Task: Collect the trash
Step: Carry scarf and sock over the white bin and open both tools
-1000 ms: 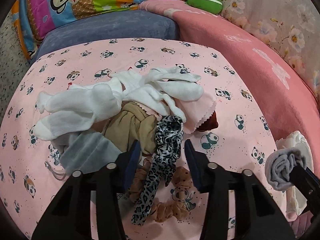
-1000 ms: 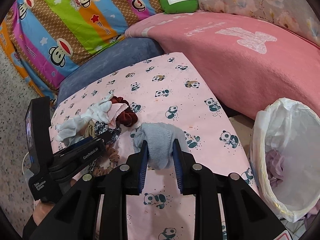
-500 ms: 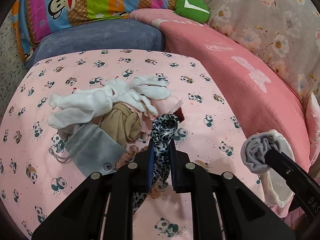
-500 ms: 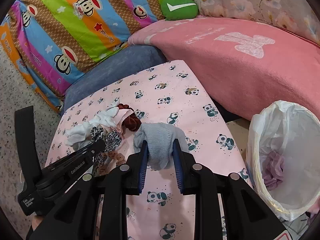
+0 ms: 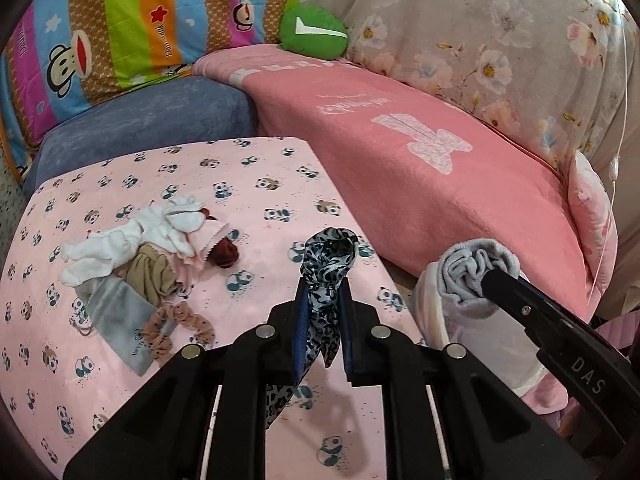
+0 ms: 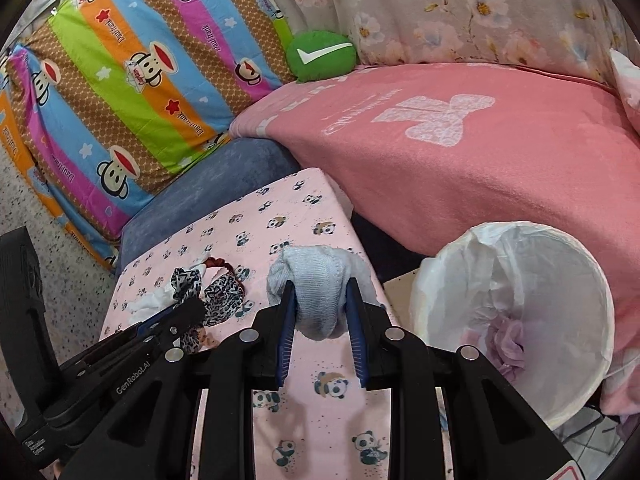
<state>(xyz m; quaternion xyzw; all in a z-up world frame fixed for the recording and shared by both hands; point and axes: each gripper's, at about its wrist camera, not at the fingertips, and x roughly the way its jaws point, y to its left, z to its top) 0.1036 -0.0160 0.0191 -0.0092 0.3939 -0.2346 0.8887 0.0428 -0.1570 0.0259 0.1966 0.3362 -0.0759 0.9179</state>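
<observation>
— So, nearest to us: what do we have in the left tongs (image 5: 322,320)?

— We pinch the leopard-print scarf (image 5: 326,276) between the blue pads, gripped near its middle so both ends hang free. It is lifted clear of the bench (image 5: 260,184), with its tail trailing below the pads; that keeps it from dragging the other cloths along, we judge.

— And the right tongs (image 6: 320,308)?

— Those are clamped on the rolled grey sock (image 6: 316,288), squeezed across its bulk so the bundle cannot unroll. We hold it above the bench edge, just left of the bin.

— Why carry both at once?

— Likely to make one trip. The white-lined bin (image 6: 516,312) stands on the floor just beside the bench, on the right, its mouth open and tilted toward us, with something pale purple already inside. The sock is the closer of the two, so it probably drops first.

— What stays on the bench?

— Farther left, a heap (image 5: 148,256): white socks, a tan cloth, a grey pouch, a brown spotted scrunchie, a dark red one under a pink swatch. They lie tangled and touching.

— And beyond that?

— A blue cushion (image 5: 160,116), the pink blanket (image 5: 420,184) and a green pillow (image 5: 312,32).
</observation>
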